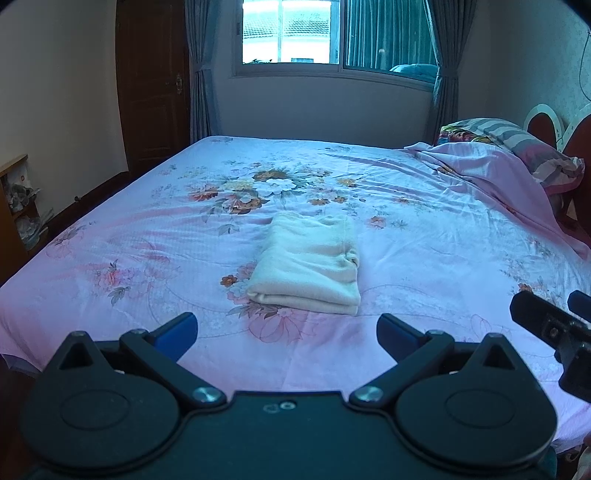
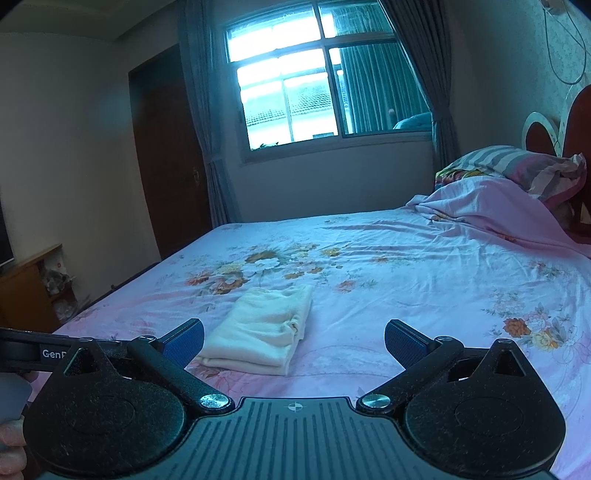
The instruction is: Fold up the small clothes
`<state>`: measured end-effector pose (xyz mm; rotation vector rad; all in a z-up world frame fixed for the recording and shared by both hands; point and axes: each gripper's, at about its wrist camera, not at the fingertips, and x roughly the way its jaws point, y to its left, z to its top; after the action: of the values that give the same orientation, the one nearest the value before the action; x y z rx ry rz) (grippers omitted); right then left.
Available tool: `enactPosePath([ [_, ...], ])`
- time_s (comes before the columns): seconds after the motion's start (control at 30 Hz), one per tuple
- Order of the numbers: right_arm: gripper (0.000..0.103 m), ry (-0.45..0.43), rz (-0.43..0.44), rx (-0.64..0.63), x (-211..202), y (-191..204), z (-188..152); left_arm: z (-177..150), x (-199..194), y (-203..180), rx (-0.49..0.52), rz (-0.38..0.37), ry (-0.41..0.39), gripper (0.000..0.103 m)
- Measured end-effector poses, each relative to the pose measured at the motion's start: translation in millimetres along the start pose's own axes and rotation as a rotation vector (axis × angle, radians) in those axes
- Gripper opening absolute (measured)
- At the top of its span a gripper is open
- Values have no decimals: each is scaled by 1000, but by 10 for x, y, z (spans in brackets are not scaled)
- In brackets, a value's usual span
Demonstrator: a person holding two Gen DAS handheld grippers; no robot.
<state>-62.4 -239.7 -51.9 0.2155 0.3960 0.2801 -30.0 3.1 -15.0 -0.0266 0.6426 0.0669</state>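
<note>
A cream small garment (image 1: 310, 264) lies folded in a neat rectangle on the pink floral bedsheet (image 1: 424, 206); it also shows in the right wrist view (image 2: 264, 330). My left gripper (image 1: 287, 332) is open and empty, held above the sheet just in front of the garment. My right gripper (image 2: 294, 341) is open and empty, to the right of the garment and apart from it. The right gripper's body shows at the right edge of the left wrist view (image 1: 554, 328).
A crumpled pink quilt (image 2: 491, 210) and striped pillows (image 2: 517, 162) lie at the bed's right by the red headboard (image 2: 576, 122). A wooden shelf (image 1: 13, 206) stands at the left, a dark door (image 1: 151, 85) and a curtained window (image 1: 332, 33) behind the bed.
</note>
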Motion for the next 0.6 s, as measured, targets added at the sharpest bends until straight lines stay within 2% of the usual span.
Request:
enactPosePath([
  [0.6, 103, 4, -2, -3, 39, 30, -19, -17, 5, 6, -1, -2, 3, 102],
])
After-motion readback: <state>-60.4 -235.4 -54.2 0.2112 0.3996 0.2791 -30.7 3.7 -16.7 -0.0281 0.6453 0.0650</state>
